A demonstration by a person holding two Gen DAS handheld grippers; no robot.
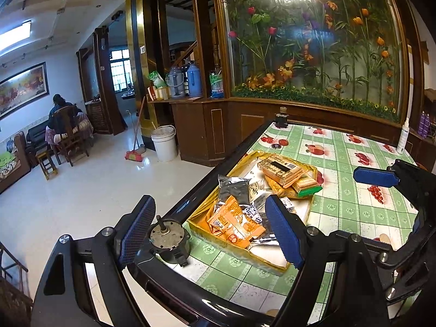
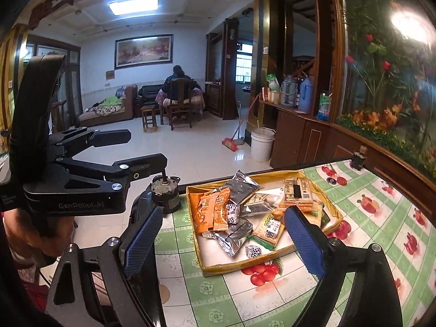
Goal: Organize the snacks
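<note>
Shallow yellow tray of mixed snack packets on green-checked surface, beside small round motor at surface edge. Orange packets at tray's left, silver packets mid-tray. Left tongs released, empty. Right tongs released, empty, above tray.

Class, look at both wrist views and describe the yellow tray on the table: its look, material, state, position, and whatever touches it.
The yellow tray is a shallow, open rectangular box lid, seemingly glossy gold-printed cardboard with low walls and a pale inside. It lies flat on the green checked tablecloth, near the table's dark edge, beside a small metal motor. Inside lie heaped snacks: orange packets, silver foil packets and biscuit packs. Neither gripper touches it.
</note>
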